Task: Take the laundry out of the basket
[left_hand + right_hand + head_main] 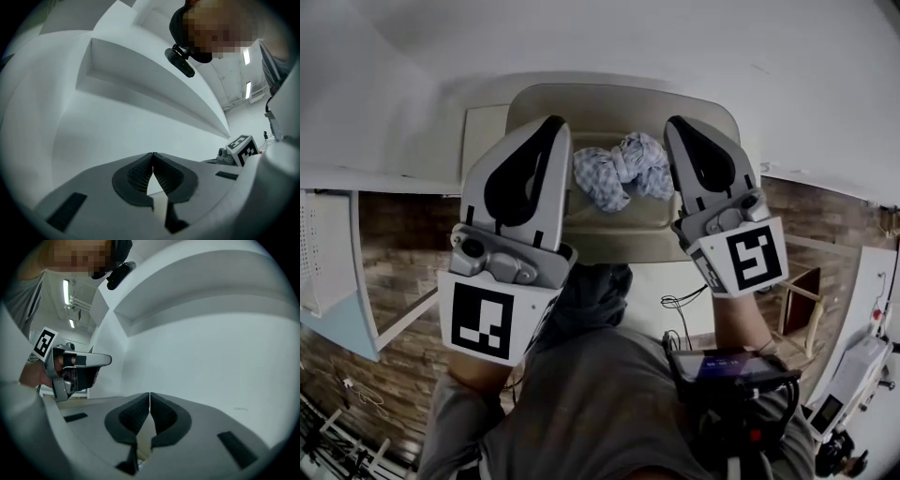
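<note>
Inside the beige plastic laundry basket (609, 98), a crumpled blue-and-white checked cloth (623, 169) lies in a heap. Above it, the left claw (551, 122) and the right claw (675, 122) hover, one at each side of the cloth, each with its jaws pressed together and gripping nothing.

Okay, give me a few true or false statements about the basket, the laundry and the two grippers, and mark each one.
1. The laundry lies inside the basket. True.
2. The left gripper is holding the laundry. False: its jaws are together with nothing between them.
3. The right gripper is shut. True.
4. The laundry is neatly folded. False: it lies crumpled in a bunch.
</note>
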Demonstrator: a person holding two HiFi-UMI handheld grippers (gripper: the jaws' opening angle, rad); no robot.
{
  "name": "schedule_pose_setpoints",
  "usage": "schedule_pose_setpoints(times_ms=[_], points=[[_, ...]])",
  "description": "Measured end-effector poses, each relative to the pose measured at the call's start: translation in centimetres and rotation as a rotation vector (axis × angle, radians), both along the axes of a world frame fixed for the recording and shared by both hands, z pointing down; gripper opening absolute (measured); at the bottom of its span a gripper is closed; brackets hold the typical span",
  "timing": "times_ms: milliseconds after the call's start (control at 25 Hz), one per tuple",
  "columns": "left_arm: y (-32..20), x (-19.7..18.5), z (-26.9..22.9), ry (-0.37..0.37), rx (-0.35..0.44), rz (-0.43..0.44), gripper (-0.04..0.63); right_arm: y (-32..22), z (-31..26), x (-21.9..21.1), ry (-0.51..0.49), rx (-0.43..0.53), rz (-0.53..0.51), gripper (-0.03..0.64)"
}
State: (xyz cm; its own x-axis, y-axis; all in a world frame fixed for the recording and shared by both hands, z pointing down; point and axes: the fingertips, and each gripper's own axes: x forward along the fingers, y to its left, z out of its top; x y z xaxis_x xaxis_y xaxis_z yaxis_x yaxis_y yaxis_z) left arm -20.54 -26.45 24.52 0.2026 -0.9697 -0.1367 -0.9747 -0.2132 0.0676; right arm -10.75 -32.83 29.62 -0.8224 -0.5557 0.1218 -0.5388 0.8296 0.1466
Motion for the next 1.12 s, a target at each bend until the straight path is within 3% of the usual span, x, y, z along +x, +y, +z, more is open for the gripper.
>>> schedule_pose_setpoints(times_ms=[400, 720, 880, 1120], points=[[-3.1, -1.2, 3.6, 0.036, -0.042, -0.008, 0.009, -0.8, 8.2, -3.5, 0.181, -0.111, -0.191, 0.011], [-3.6, -1.2, 4.2, 0.041, -0.047, -0.002, 0.009, 2.0, 13.7, -4.3, 0.391, -0.158, -0.379, 0.013], [-3.6, -1.2, 3.9, 0.046, -0.040, -0.002, 0.009, 3.9, 16.4, -4.6, 0.495, -0.166, -0.489, 0.044], [-3.3, -1.2, 3.9, 0.058, -0.040, 0.003, 0.009, 4.5, 19.4, -4.8, 0.625, -0.168, -0.568, 0.154]])
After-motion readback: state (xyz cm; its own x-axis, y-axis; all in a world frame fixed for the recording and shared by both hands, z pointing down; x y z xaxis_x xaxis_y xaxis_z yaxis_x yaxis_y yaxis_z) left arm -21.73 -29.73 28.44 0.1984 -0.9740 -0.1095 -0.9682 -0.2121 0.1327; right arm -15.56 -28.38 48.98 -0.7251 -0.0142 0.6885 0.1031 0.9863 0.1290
